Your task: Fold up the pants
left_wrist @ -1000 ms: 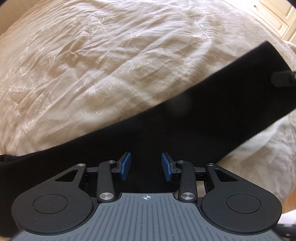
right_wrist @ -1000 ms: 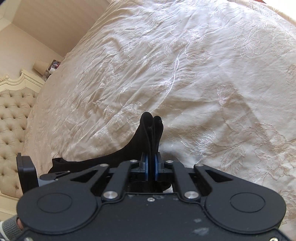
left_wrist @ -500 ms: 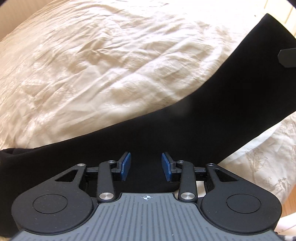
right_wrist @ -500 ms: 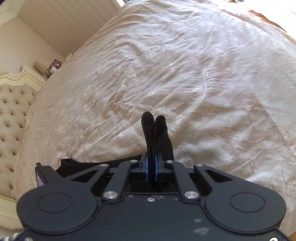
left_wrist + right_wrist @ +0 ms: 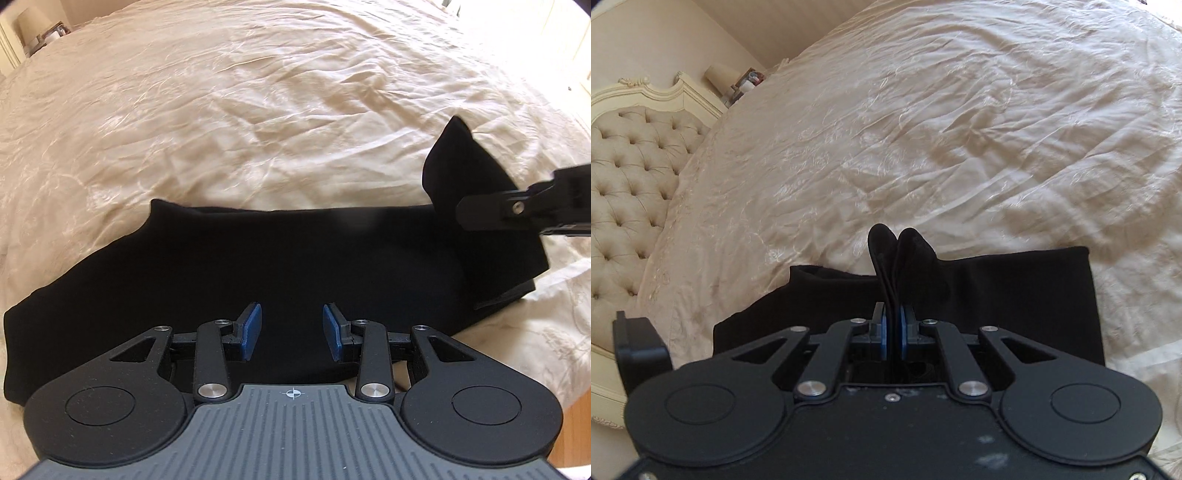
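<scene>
The black pants [image 5: 295, 266] lay stretched across the cream embroidered bedspread [image 5: 258, 110], a long dark band running along the near edge of the bed. The left hand-held gripper [image 5: 291, 328] hovered just over the middle of that band, its blue pads [image 5: 251, 328] spread wide with nothing between them, black cloth showing through the gap.

Over at the right end of the pants, a flap of fabric stood lifted off the bedspread, and the right hand-held gripper [image 5: 517, 214] reached in from the side to meet it. From the right wrist view the grip was plain: the right hand-held gripper [image 5: 893, 332] was pinched narrow on the pants [image 5: 997, 288], blue pads pressed against several layers of cloth, and two rounded folds of fabric poked up beyond the fingertips. The rest of the garment spread out flat on the bedspread [image 5: 960, 129] just past that pinch, one straight edge toward the right.

Beyond the pants on the left of that view stood a tufted cream headboard [image 5: 631, 177] with a carved frame, and past it a small lamp [image 5: 718, 75] beside some small items too blurred to make out. The corner of the left hand-held gripper [image 5: 639, 350] showed near the headboard.
</scene>
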### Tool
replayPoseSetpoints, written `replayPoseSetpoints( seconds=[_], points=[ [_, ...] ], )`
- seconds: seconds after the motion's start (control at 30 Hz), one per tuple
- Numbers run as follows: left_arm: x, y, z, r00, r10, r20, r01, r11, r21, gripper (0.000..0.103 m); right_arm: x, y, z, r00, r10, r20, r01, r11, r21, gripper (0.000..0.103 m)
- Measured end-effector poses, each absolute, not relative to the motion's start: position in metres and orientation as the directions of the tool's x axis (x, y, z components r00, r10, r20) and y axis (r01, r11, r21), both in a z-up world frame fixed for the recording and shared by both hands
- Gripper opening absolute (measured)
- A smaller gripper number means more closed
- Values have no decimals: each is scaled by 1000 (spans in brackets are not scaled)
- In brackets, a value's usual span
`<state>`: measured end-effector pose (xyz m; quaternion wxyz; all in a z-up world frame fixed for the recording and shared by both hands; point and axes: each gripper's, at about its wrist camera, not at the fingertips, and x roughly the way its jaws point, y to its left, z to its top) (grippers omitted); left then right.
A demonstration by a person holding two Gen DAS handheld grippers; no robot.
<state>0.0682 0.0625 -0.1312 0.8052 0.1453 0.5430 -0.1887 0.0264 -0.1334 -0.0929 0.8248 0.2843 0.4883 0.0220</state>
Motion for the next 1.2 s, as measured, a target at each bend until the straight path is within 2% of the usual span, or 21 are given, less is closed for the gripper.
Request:
replayPoseSetpoints(
  seconds=[0.27, 0.43, 0.5, 0.53, 0.63, 0.8, 1.0, 1.03, 1.1, 1.2],
  points=[
    [75, 107, -134, 327, -152, -933, 475, 880, 23, 36, 46, -73, -153, 424, 217, -879, 251, 905, 344, 9],
    [82, 116, -133, 323, -183, -929, 492, 871, -1, 36, 52, -49, -171, 431, 166, -887, 236, 928, 289, 12],
    [84, 114, -131, 321, -199, -926, 505, 863, -10, 36, 53, -47, -172, 450, 174, -876, 229, 926, 301, 30],
    [85, 113, -130, 323, -204, -924, 511, 859, -11, 36, 52, -48, -171, 456, 185, -871, 226, 922, 314, 33],
    [86, 107, -124, 328, -229, -916, 524, 852, -25, 36, 46, -47, -157, 487, 219, -845, 215, 908, 360, 33],
    [91, 87, -123, 308, -260, -915, 536, 842, -59, 36, 23, -56, -129, 523, 215, -825, 186, 916, 356, 33],
    [92, 43, -131, 283, -283, -916, 571, 817, -76, 36, -24, -104, -115, 532, 143, -834, 299, 890, 344, 33],
    [92, 35, -134, 279, -279, -919, 575, 815, -73, 36, -31, -113, -115, 523, 129, -842, 326, 883, 338, 31],
    [90, 22, -141, 266, -280, -922, 585, 807, -77, 36, -46, -133, -118, 507, 106, -855, 373, 868, 329, 22],
    [88, 9, -164, 226, -238, -945, 586, 808, -63, 36, -61, -159, -123, 484, 66, -872, 429, 851, 303, 16]
  ],
)
